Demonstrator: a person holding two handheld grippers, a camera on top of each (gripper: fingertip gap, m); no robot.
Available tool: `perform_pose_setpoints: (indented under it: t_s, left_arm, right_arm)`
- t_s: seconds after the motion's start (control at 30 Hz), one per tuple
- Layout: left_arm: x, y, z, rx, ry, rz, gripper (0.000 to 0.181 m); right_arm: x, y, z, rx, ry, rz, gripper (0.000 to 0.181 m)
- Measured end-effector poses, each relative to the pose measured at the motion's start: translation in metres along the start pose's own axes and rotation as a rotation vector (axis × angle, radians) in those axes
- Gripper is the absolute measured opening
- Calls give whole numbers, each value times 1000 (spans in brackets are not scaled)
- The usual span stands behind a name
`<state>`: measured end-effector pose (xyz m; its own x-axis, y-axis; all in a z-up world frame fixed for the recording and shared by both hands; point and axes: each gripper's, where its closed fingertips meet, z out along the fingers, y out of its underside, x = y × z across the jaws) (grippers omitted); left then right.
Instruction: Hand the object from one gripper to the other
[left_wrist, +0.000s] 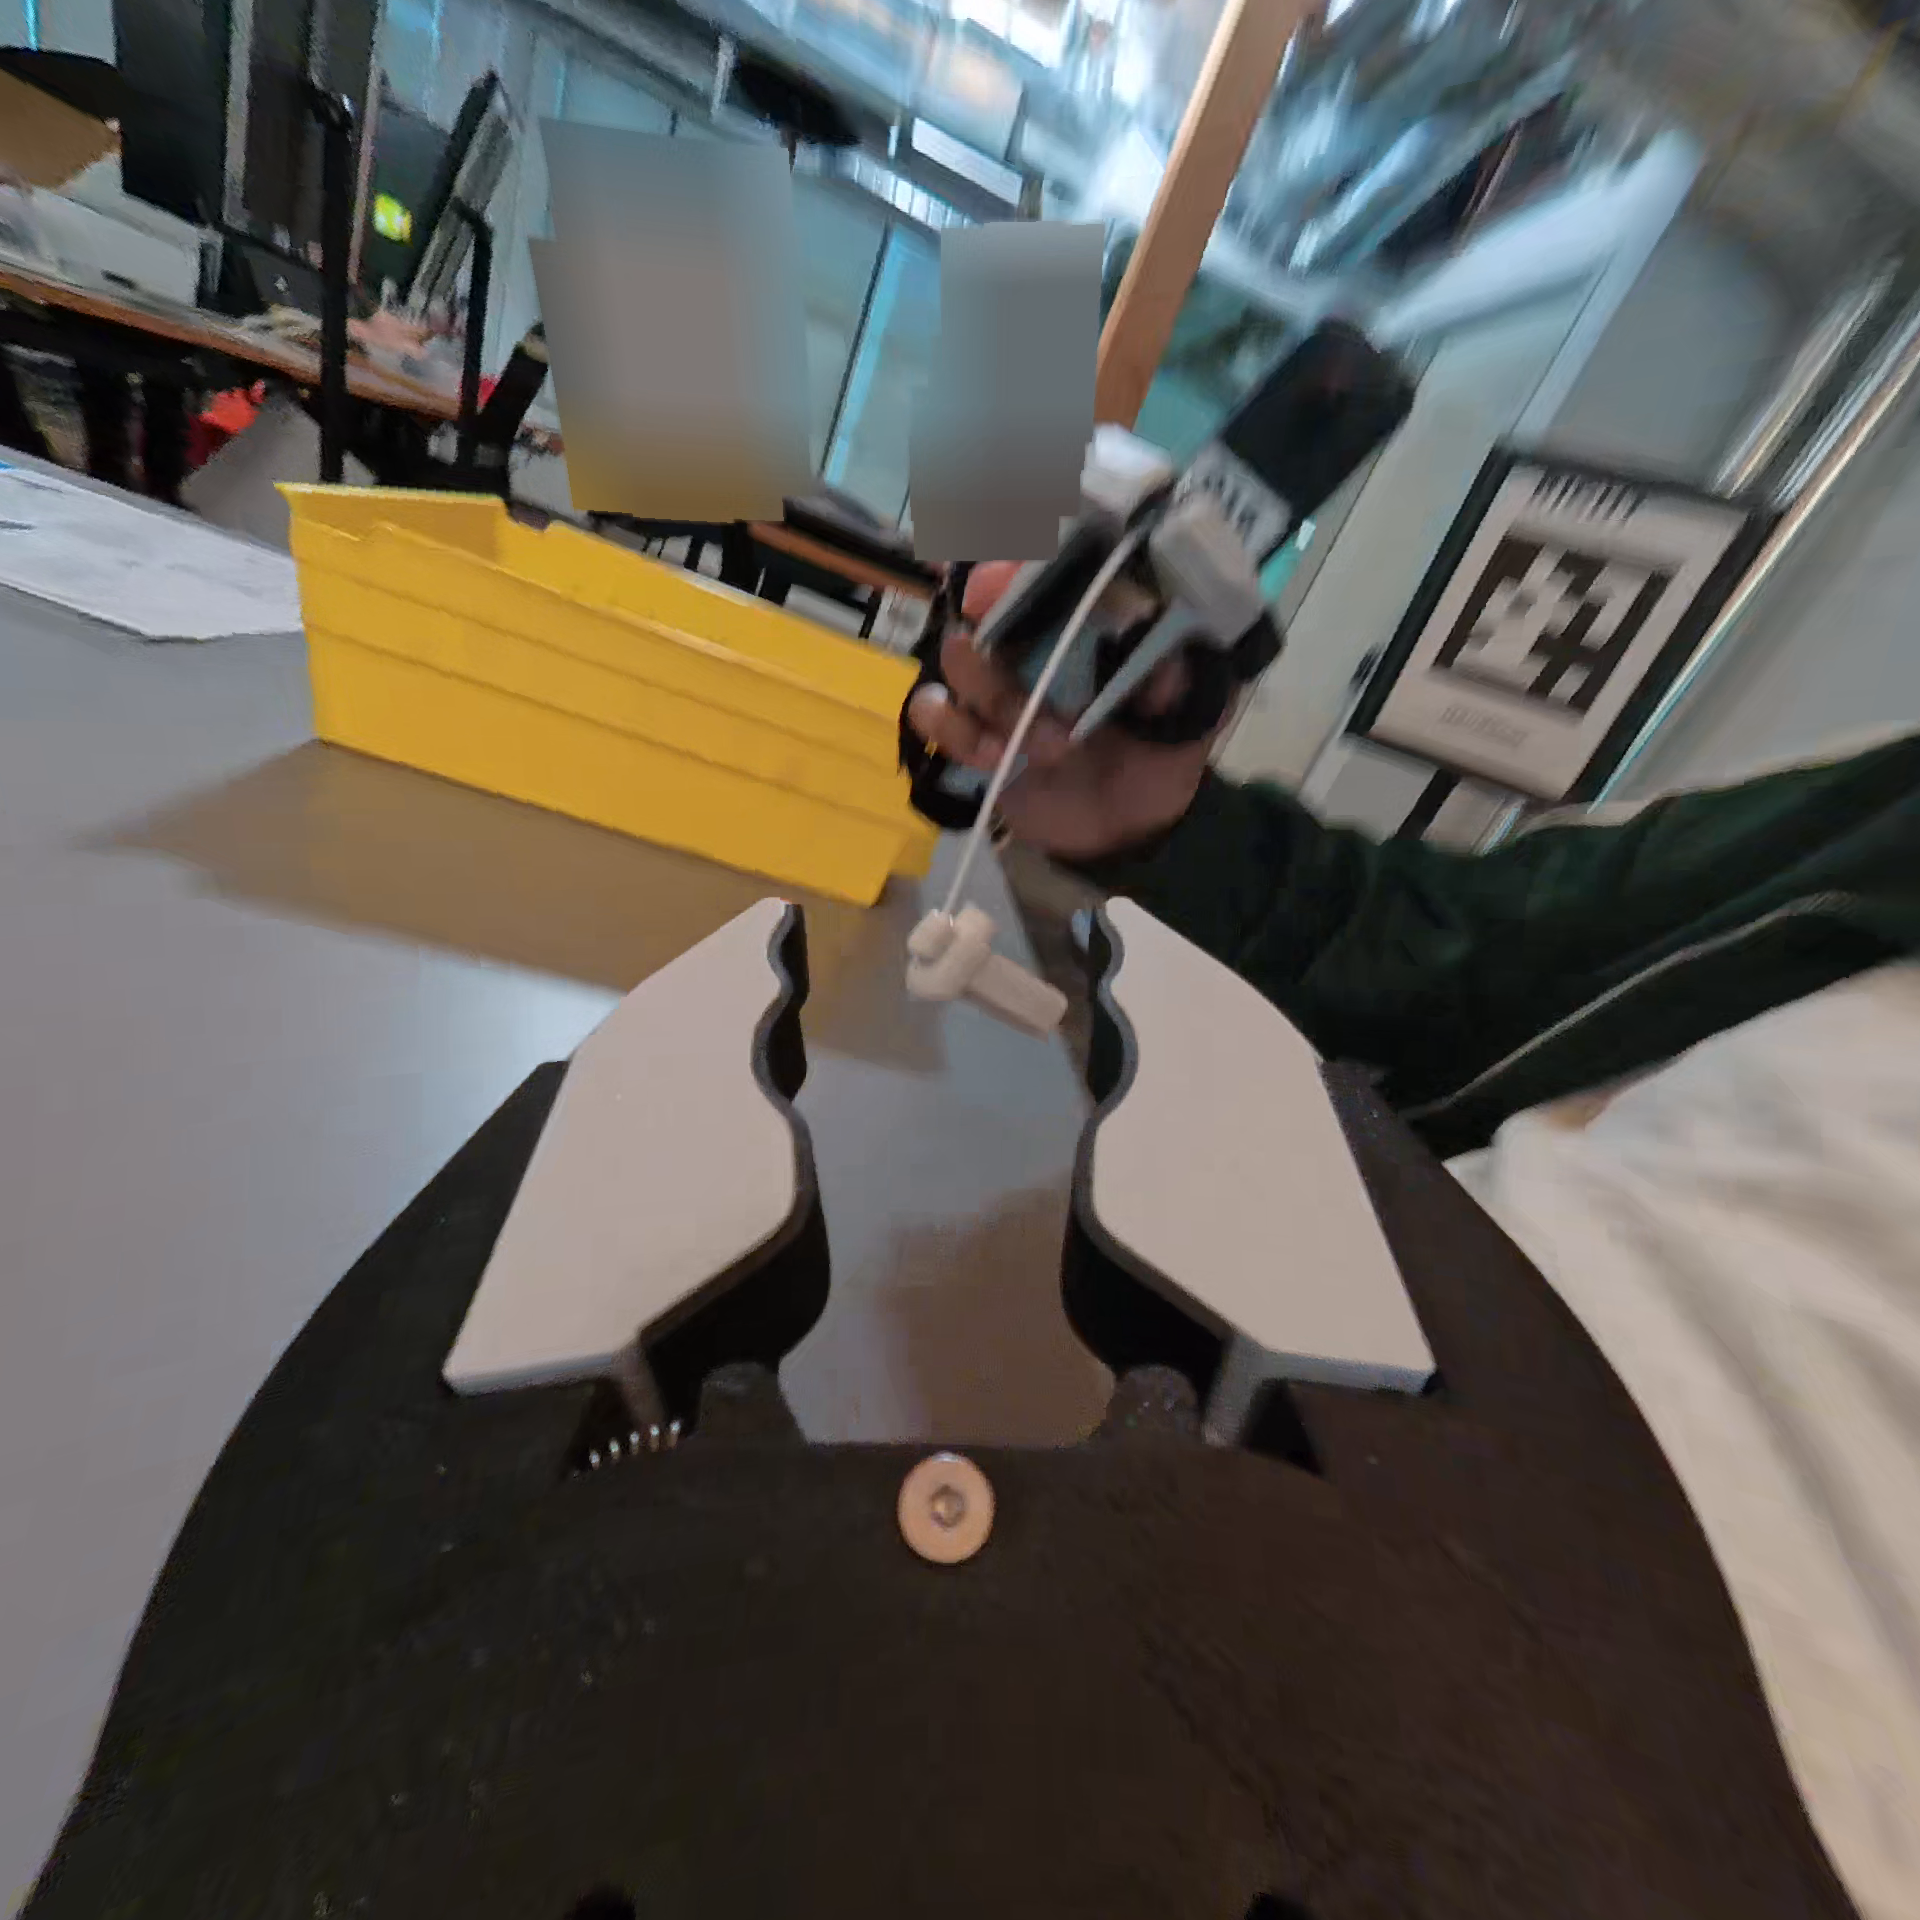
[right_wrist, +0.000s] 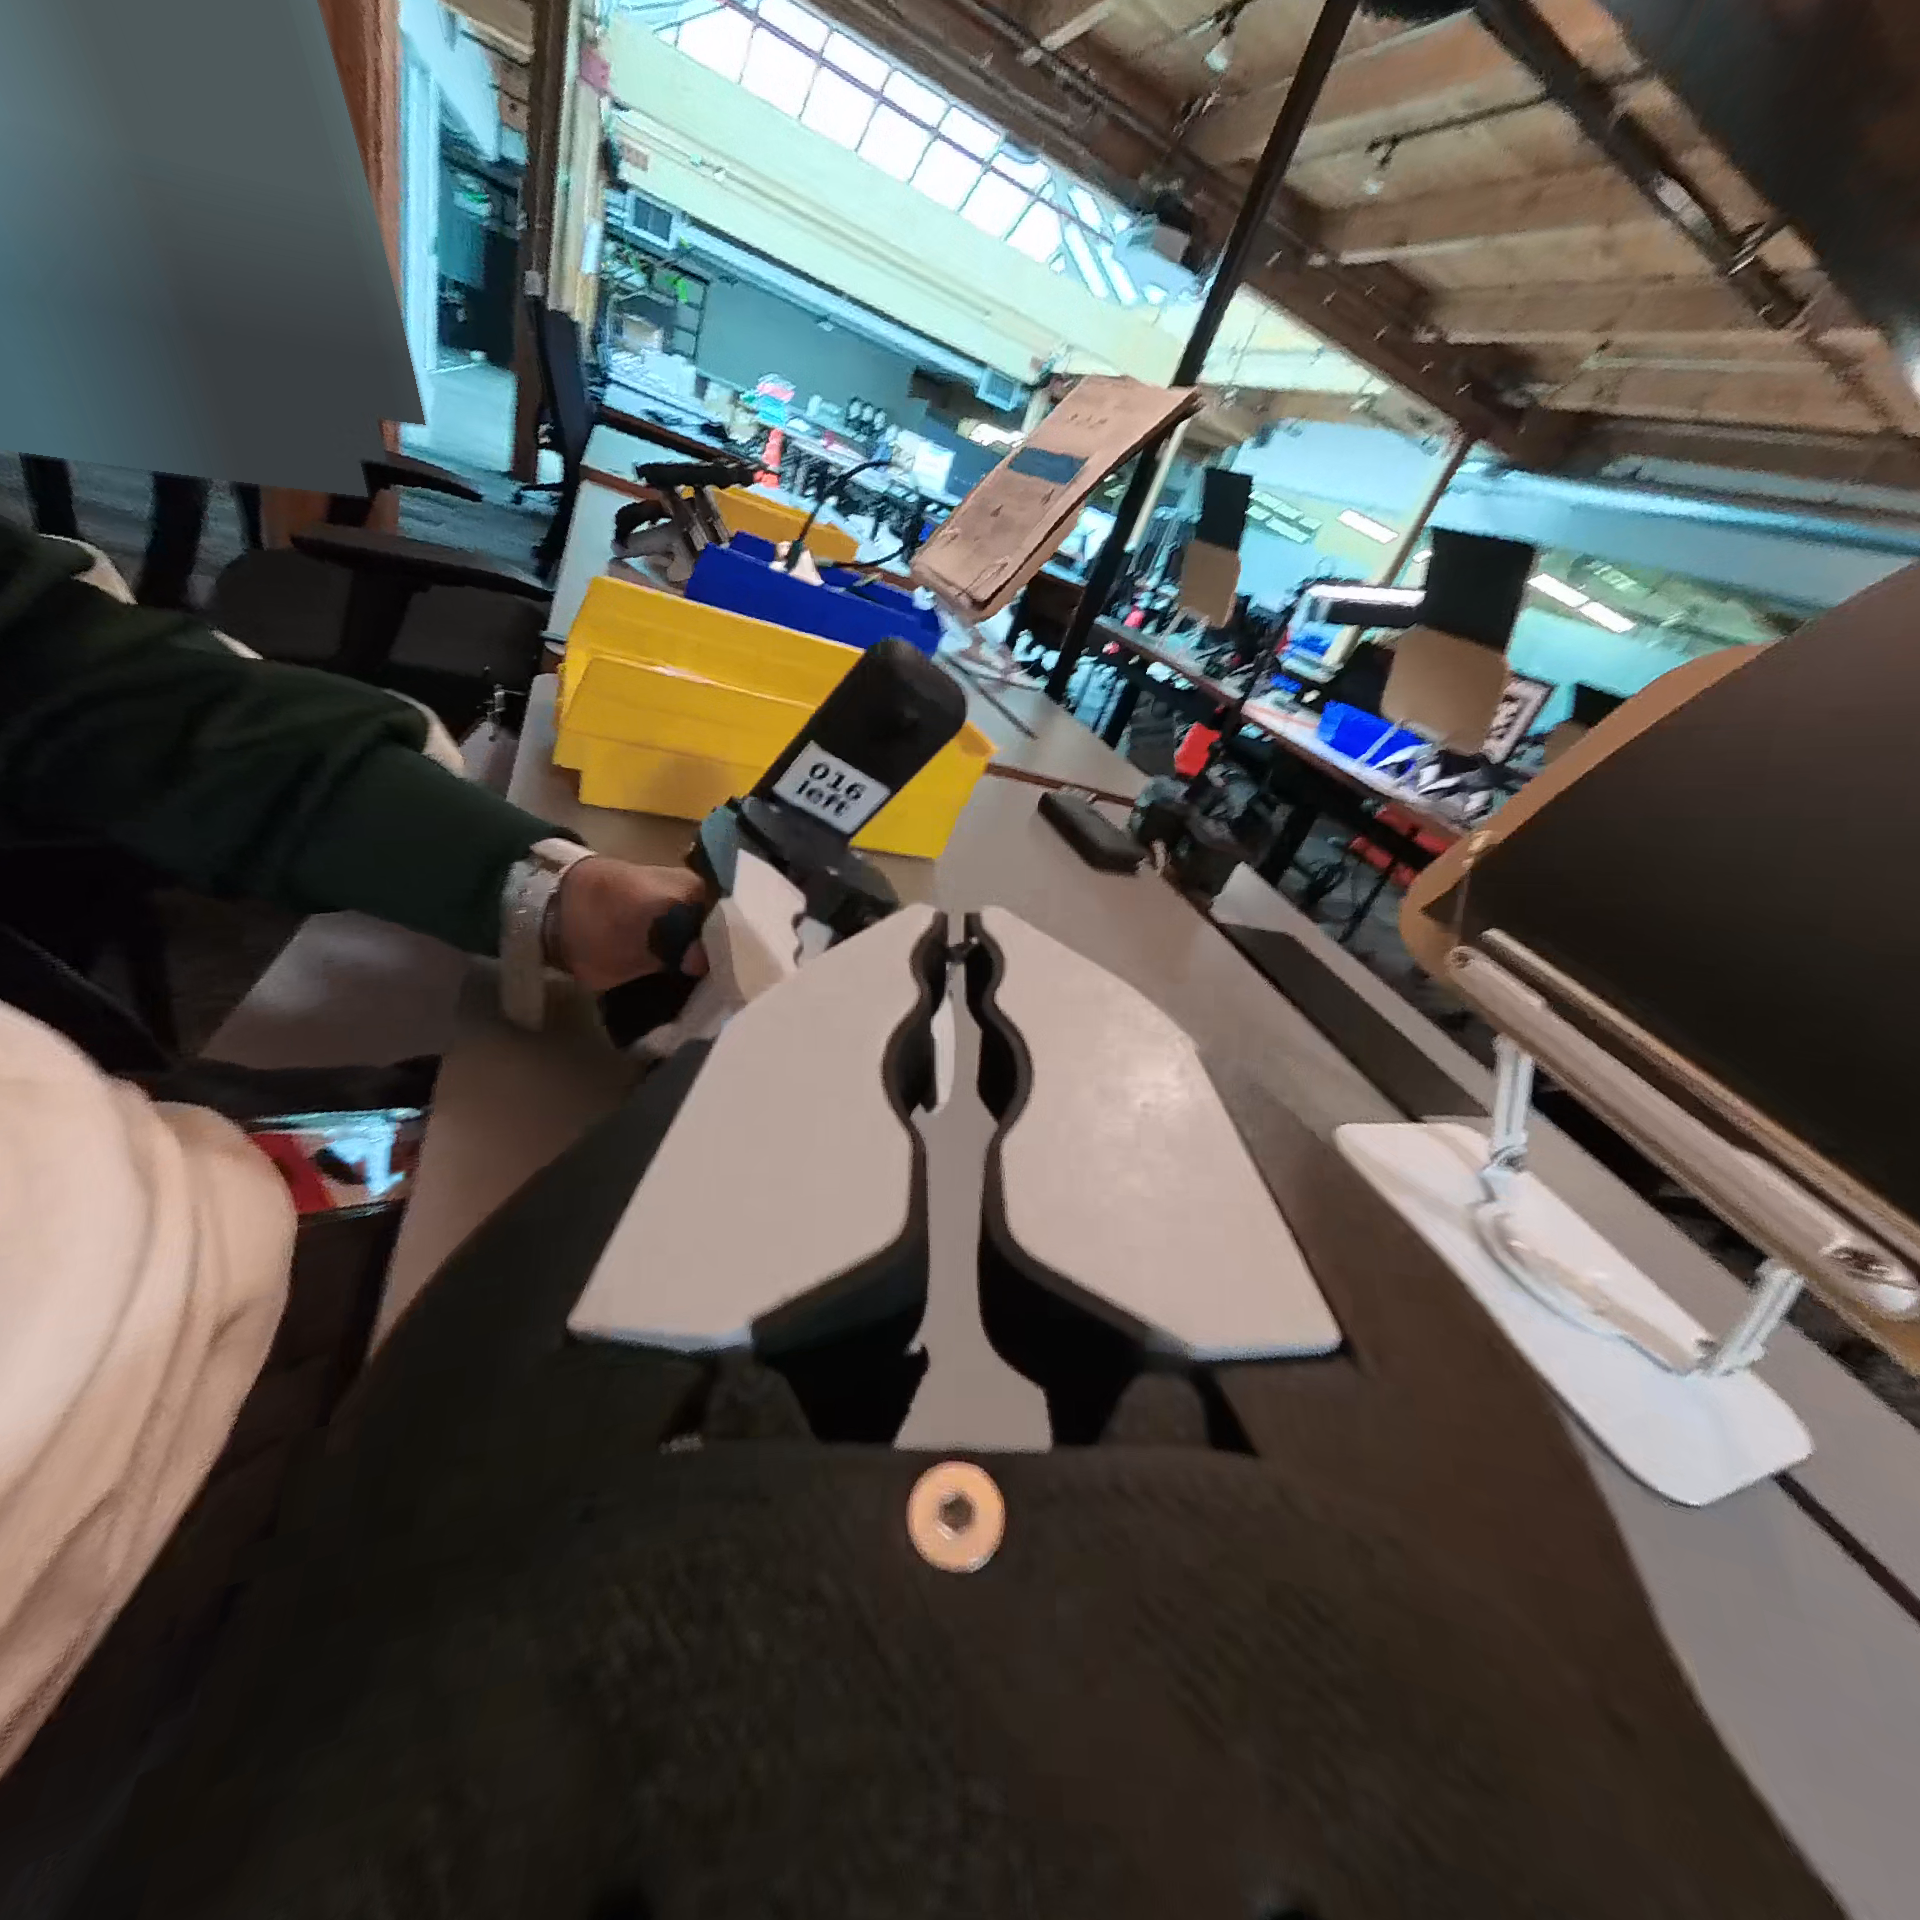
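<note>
left hand-held gripper (left_wrist: 940, 997): gaping, empty, lower centre | right hand-held gripper (right_wrist: 958, 948): pinching thin white cable (left_wrist: 1013, 727) | plug (left_wrist: 977, 966): light, limp; grasp plug body.

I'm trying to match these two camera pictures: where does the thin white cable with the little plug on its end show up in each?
Left wrist view: the white cable hangs from the right gripper, plug dangling ahead of the open left gripper.
Right wrist view: only a sliver shows, pinched at the right gripper's tips.
Shared landmark: the yellow bin.
</note>
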<state>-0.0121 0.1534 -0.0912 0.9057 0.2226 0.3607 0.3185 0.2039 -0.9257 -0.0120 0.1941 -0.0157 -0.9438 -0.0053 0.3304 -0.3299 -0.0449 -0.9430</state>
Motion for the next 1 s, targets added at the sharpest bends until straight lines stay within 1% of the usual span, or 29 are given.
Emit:
perform_pose_setpoints:
  t_s: [0.07,0.1,0.3,0.4,0.43,0.5,0.6,0.63,0.67,0.73,0.77,0.8,0.87,0.9,0.93,1.0]
  left_arm:
    - [0,17,4,-119,-25,91,49]
    - [1,24,7,-162,-27,117,49]
    - [17,34,18,-216,44,148,51]
    - [22,44,22,-284,59,169,41]
    - [24,48,23,-319,60,193,34]
    - [25,60,24,-406,41,260,12]
    - [26,63,28,-440,19,306,12]
    - [27,62,29,-432,17,305,12]
    - [27,60,30,-418,13,302,12]
    - [25,54,28,-386,3,296,13]
    - [23,50,27,-361,-4,290,13]
    - [22,44,25,-327,-7,276,13]
    - [20,28,20,-225,-8,222,12]
    - [19,17,17,-158,-4,187,12]
    - [18,7,13,-92,2,149,12]
    - [16,-9,4,6,8,96,11]
  right_arm:
    - [-5,2,-1,-28,-65,46,5]
    - [-7,3,-1,-40,-96,69,3]
    - [-21,5,-1,-73,-204,118,3]
    - [-26,7,3,-95,-227,136,3]
    - [-27,7,4,-100,-225,141,3]
    - [-28,7,6,-101,-223,141,3]
    - [-24,3,8,-64,-178,117,3]
    - [-20,0,9,-44,-148,102,4]
    - [-14,-3,9,-16,-102,80,13]
    - [3,-16,8,77,21,36,58]
    - [11,-20,5,109,76,45,74]
    - [18,-22,3,125,116,72,85]
    - [28,-22,-1,156,165,145,98]
    - [32,-20,-2,174,182,178,100]
    - [35,-17,-3,186,194,206,100]
    - [34,-2,-1,172,183,257,93]
